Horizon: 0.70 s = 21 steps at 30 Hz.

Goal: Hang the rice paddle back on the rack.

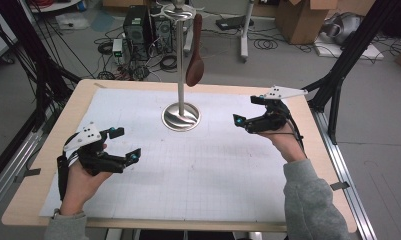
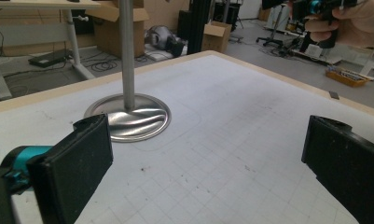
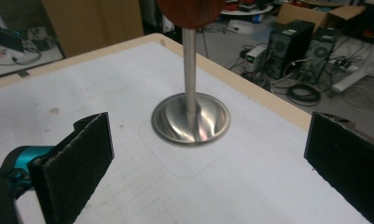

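The left gripper (image 1: pixel 122 144) hovers low over the near left part of the bench (image 1: pixel 33 180), its jaws wide apart and holding nothing. Ahead of those jaws and a little to their left in the left gripper view stands the stand (image 2: pixel 127 60), its round base (image 2: pixel 128 116) flat on the gridded mat (image 2: pixel 231 140).

From the stand's top hook hangs a brown wooden spoon (image 1: pixel 194 60), bowl down, clear of the bench and beside the pole.

The right gripper (image 1: pixel 248 111) is held up just right of the stand, jaws likewise spread wide and empty; straight ahead between them lies the base, with the spoon's bowl (image 3: pixel 190 11) above.

Judging from this, the spoon is either just hung, with nothing left, or not yet taken down; I cannot tell which.
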Motion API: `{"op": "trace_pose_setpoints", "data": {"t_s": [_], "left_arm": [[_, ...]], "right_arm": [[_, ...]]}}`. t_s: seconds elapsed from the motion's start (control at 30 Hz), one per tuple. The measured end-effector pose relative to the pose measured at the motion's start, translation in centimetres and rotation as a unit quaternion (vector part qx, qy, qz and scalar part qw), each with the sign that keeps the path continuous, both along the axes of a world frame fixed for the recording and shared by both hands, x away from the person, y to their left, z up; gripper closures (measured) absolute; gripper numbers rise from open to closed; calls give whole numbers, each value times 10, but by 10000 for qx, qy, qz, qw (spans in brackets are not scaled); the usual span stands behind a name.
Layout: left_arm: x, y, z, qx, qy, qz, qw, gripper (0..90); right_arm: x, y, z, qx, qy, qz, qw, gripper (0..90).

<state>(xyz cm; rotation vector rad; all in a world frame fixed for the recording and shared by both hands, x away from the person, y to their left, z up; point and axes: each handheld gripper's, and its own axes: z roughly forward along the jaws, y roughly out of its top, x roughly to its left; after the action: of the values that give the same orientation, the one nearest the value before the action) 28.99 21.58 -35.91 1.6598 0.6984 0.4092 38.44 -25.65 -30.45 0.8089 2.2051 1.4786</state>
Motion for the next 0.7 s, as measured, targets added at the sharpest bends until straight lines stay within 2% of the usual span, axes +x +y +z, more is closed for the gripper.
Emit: {"op": "trace_pose_setpoints", "data": {"t_s": [0.23, 0.37, 0.43, 0.5, 0.57, 0.63, 0.7], "left_arm": [[2, -6, -2, 41, 50, -51, 10000, 23], [2, -6, -2, 44, 45, -36, 10000, 23], [2, -4, -2, 30, 41, -20, 10000, 23], [2, -3, -2, 14, 39, -2, 10000, 23], [1, -2, -1, 1, 27, 6, 10000, 23], [1, -2, -1, -3, 29, 12, 10000, 22], [1, -2, -2, 16, 27, 10, 10000, 23]], "right_arm": [[-14, -12, -13, 115, -56, -53, 9999, 0], [-21, -17, -20, 35, -73, -134, 9999, 0], [-25, -20, -24, -36, -164, -219, 9996, 0], [-28, -23, -27, -14, -80, -222, 9997, 0], [-30, -27, -31, -51, -121, -289, 9995, 0], [-33, -31, -33, -47, -46, -305, 9995, 0], [-35, -35, -36, -14, -65, -349, 9994, 0]]}}
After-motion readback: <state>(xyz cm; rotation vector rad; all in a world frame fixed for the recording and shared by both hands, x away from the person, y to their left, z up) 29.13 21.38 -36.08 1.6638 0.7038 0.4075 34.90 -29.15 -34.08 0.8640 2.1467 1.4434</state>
